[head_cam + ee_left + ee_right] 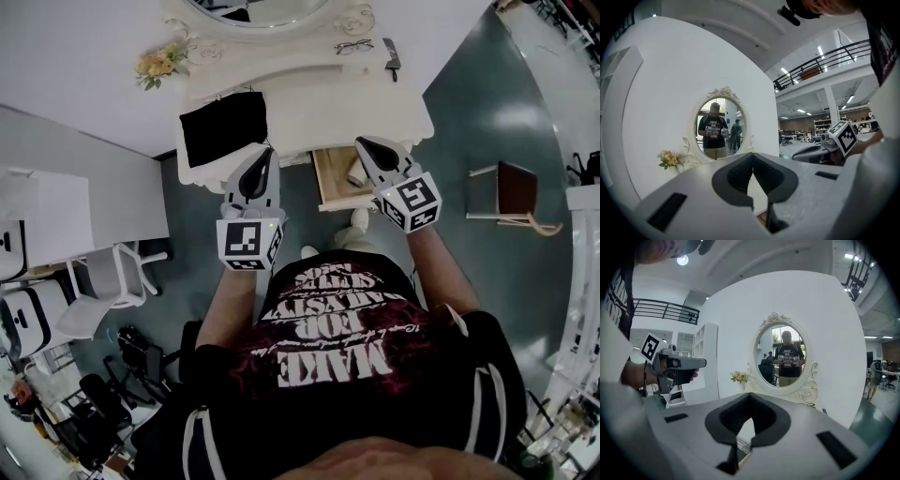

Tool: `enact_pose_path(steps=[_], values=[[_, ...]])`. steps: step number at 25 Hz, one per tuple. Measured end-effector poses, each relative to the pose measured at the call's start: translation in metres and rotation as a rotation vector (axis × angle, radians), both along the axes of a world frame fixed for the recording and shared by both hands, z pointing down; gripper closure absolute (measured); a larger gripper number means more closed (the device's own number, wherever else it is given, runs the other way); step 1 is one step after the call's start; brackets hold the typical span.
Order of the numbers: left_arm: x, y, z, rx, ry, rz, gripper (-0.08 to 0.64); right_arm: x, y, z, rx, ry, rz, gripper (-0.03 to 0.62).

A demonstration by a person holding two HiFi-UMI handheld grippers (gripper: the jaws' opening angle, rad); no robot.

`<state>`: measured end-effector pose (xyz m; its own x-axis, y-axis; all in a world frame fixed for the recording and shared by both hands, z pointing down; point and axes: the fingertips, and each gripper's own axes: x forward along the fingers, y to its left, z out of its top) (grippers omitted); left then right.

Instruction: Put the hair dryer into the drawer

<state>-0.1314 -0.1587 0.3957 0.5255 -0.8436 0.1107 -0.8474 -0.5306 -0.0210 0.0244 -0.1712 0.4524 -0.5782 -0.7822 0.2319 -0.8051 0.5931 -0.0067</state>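
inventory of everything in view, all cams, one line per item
vanity table: one, white, top centre of the head view
mirror: one, oval, white ornate frame, at the table's back
flowers: one bunch, orange and yellow, table's back left
glasses: one pair, dark rims, table top by the mirror
dark flat item: one, black, right of the glasses; too small to name
black cloth: one, table's left part
drawer: one, wood inside, open under the table's right side
pale object: one, in the drawer; cannot identify
chair: one, white, floor left
stool: one, brown, floor right
left gripper: grey, jaws shut, empty
right gripper: grey, jaws shut, empty
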Motion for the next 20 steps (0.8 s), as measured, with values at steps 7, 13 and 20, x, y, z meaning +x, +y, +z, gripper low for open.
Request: enact_pose_path(steps=[7, 13, 20], values=[[-0.006, 0.006, 0.0, 0.009, -0.015, 0.008, 0.555, -0.011, 0.01, -0.03, 0.052, -0.021, -0.019, 0.588], [-0.016, 0.01, -0.004, 0.022, -0.012, 0.007, 0.555, -0.018, 0.013, -0.043, 0.074, -0.022, -0.019, 0.588], [-0.024, 0.013, -0.005, 0.031, -0.006, 0.006, 0.555, -0.021, 0.017, -0.043, 0.07, -0.024, -0.007, 0.588]])
